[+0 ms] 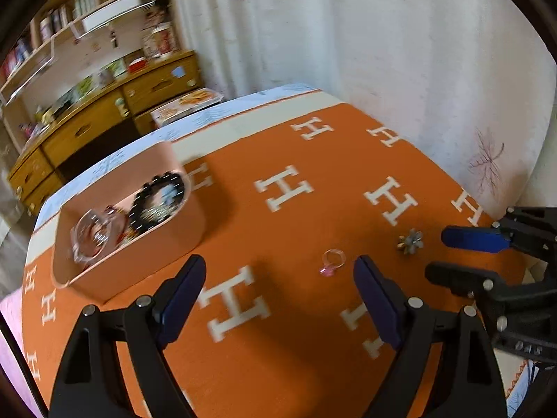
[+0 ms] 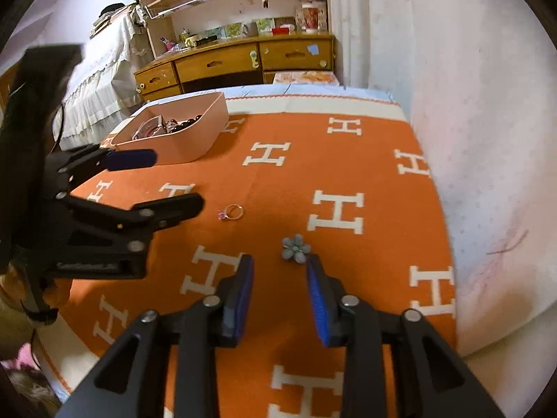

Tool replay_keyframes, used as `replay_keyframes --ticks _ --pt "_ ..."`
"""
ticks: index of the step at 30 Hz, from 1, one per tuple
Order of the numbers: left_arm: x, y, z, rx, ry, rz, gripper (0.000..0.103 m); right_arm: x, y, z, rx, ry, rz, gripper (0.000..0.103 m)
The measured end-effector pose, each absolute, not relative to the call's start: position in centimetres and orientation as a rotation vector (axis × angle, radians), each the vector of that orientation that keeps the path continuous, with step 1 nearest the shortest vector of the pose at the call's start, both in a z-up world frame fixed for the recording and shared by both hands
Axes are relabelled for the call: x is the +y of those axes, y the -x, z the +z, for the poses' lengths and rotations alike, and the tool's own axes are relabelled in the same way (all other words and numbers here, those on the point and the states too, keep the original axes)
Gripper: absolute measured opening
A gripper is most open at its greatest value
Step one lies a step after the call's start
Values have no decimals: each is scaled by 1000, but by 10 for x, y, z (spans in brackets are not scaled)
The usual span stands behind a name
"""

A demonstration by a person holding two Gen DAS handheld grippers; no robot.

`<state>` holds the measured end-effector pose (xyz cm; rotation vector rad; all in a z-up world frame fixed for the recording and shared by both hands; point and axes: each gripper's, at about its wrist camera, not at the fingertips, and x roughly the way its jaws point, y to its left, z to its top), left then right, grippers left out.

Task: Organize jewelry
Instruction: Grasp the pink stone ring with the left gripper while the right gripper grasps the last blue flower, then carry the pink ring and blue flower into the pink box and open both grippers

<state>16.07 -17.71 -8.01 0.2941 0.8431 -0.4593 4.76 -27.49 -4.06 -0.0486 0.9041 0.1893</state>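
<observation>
Box (image 1: 146,254): pink, rounded corners, smooth matte walls, on the left of the orange blanket (image 1: 278,209). Already holds a black bead bracelet (image 1: 158,198), a clear ring-shaped piece (image 1: 94,237) that may be a bangle, and other small items too blurred to name. Judged: most of the sorting is done.

Left gripper (image 1: 278,299): black frame, blue pads, jaws spread wide, holding nothing, hovering between box and ring.

Ring (image 1: 332,261): thin clear-pink band with a small pink stone, loose on the blanket, near the left gripper's right-hand finger. Still to be boxed.

Flower piece (image 2: 295,248): pale blue-grey petals, glossy, with a small centre, lying flat to the right of the ring. Still to be boxed.

Right gripper (image 2: 280,296): jaws parted, empty, tips just beside the flower piece and not clearly touching it.

Blanket: woven, orange with white H letters, cream border.
</observation>
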Motion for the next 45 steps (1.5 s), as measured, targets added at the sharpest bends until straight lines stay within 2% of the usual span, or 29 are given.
replay_keyframes --ticks 3,5,11,13,14,15,17,18,19,22,27,35,45 --pt "-188 -163 -84 846 -316 -484 84 -280 -51 -45 911 67 166 38" --pt "-193 -164 -86 846 -322 -507 78 -282 -56 -51 931 52 167 38" --pt "-204 -163 -100 878 -351 -550 54 -276 -70 -62 948 66 146 38" --pt "-205 -164 -105 897 -354 -554 40 -275 -71 -62 942 74 137 37" --pt "-205 -164 -107 900 -353 -561 38 -274 -71 -63 938 73 136 37" --pt "-205 -163 -106 892 -345 -572 31 -275 -71 -63 934 70 134 35" --pt "-205 -161 -106 895 -341 -591 22 -276 -70 -63 929 76 119 23" --pt "-206 -161 -107 897 -335 -601 14 -278 -71 -62 928 70 116 21" --pt "-207 -160 -107 896 -331 -607 11 -280 -71 -62 928 59 118 19" --pt "-207 -157 -108 878 -340 -607 8 -287 -70 -62 925 15 131 19" --pt "-196 -152 -99 853 -317 -596 7 -285 -66 -60 928 -8 152 17" --pt "-139 -153 -50 794 -228 -511 7 -259 -70 -29 876 -16 221 16" --pt "-46 -214 3 791 -93 -307 7 -178 -146 32 826 -75 402 17"
